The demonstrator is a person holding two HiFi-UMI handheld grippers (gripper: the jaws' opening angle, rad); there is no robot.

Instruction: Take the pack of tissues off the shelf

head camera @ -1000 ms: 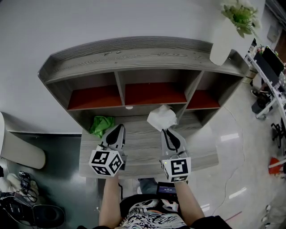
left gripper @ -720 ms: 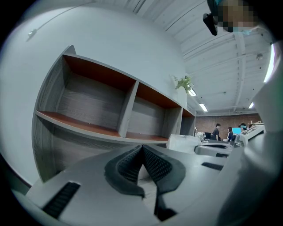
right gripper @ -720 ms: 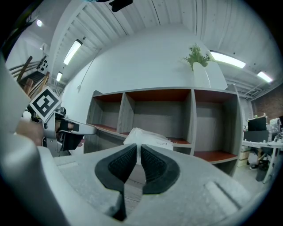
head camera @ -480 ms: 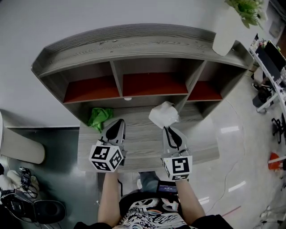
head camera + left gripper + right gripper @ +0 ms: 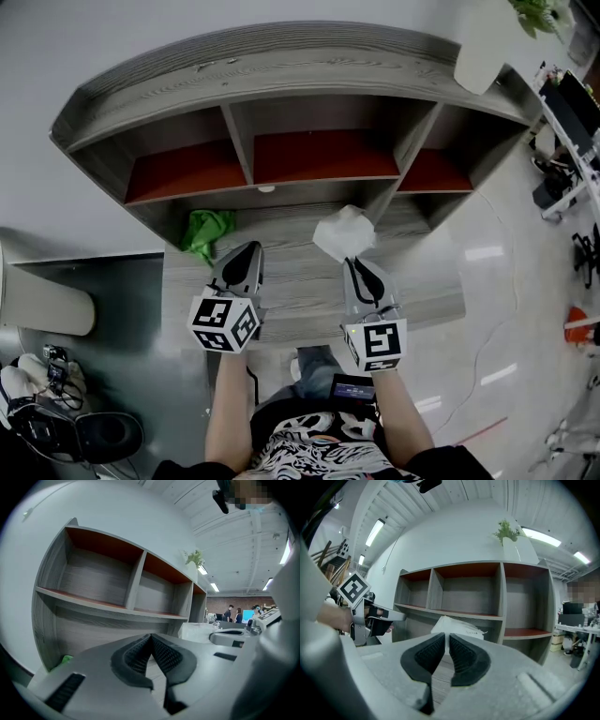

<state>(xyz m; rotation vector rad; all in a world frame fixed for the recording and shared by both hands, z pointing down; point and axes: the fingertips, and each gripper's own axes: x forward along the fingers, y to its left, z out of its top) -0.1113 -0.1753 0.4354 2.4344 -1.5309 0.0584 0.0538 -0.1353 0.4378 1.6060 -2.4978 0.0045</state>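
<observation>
The white pack of tissues [image 5: 342, 232] hangs over the grey desk [image 5: 300, 298], in front of the shelf's [image 5: 309, 94] middle compartment and outside it. My right gripper [image 5: 351, 263] is shut on its near edge. In the right gripper view the pack [image 5: 458, 626] sticks out just past the gripper [image 5: 446, 635], a thin white edge caught between the pads. My left gripper [image 5: 251, 249] hovers over the desk's left half, shut with nothing in it; in its own view the gripper [image 5: 151, 635] has its tips touching.
A crumpled green cloth [image 5: 208, 232] lies at the desk's back left corner. The shelf's three red-floored compartments hold nothing. A white vase with a plant [image 5: 483, 42] stands on the shelf's top right. Office furniture and chairs stand on the floor to the right.
Both grippers have sunk a little in front of the shelf, side by side. The pack stays in the right gripper and has come down with it.
</observation>
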